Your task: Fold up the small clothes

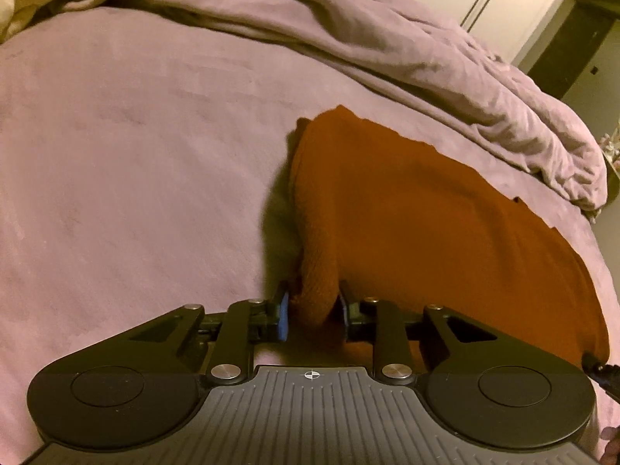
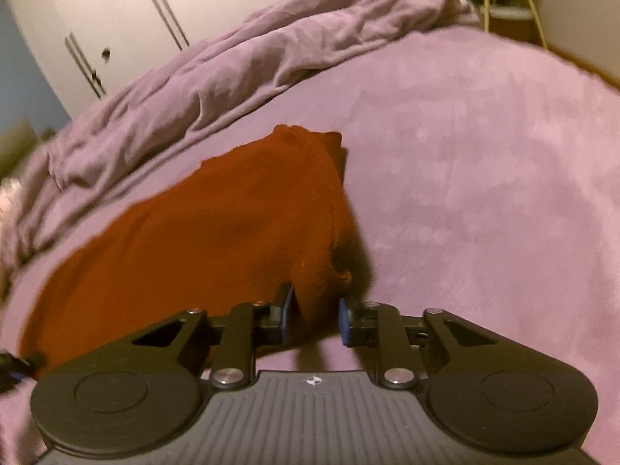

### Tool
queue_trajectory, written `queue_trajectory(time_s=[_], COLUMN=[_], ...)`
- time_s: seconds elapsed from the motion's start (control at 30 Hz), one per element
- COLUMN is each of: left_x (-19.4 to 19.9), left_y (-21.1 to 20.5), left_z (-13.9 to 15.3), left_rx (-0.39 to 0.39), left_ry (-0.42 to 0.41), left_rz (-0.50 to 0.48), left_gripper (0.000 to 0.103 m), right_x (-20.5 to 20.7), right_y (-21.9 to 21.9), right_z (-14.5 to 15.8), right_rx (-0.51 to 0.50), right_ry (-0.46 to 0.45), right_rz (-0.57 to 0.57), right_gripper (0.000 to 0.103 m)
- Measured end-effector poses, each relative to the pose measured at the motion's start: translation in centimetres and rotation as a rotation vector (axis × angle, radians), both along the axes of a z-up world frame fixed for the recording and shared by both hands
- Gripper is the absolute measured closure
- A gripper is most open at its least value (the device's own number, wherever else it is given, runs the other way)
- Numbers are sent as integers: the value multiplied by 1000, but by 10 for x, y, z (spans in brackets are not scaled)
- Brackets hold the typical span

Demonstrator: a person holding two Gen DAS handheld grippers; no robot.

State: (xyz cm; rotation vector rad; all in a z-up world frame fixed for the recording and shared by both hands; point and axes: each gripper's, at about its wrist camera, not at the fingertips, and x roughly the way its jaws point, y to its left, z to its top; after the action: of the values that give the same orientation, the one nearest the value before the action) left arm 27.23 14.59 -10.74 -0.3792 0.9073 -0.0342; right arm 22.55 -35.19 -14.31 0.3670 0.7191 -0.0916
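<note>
A rust-orange knit garment [image 1: 407, 213] lies spread on the mauve bed cover [image 1: 135, 155]. In the left wrist view its left edge is bunched into a fold, and my left gripper [image 1: 314, 314] is shut on that fold, with cloth filling the gap between the blue pads. In the right wrist view the same garment [image 2: 193, 232] stretches away to the left. My right gripper [image 2: 314, 316] is shut on its near right corner, the cloth pinched between the pads. Both grippers sit low at the garment's near edge, one at each end.
A crumpled mauve duvet [image 1: 387, 38] lies heaped along the far side of the bed [image 2: 232, 77]. White wardrobe doors [image 2: 155, 0] stand beyond it. Flat bed cover [image 2: 484, 174] stretches to the right of the garment and to its left.
</note>
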Motion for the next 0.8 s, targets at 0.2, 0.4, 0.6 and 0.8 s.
queue_trajectory(time_s=[0.2,0.4,0.6,0.8], left_x=[-7,-4,13,25], left_y=[17,21,11,13], left_z=[7,-2,-13,-15], left_rx=[5,-139,-210,-230], left_ry=[-5,24,26,21], left_rz=[35,-28,-24,44], left_gripper=[51,43,32,56], right_x=[-5,-17,-10,8], right_y=[17,26,66,122], right_z=[15,36,41,33], right_rx=[-159,-283,-264,-244], right_ry=[-10,-95,-141,-150], right_rz=[22,11,179,337], right_gripper=[76,74,75,75])
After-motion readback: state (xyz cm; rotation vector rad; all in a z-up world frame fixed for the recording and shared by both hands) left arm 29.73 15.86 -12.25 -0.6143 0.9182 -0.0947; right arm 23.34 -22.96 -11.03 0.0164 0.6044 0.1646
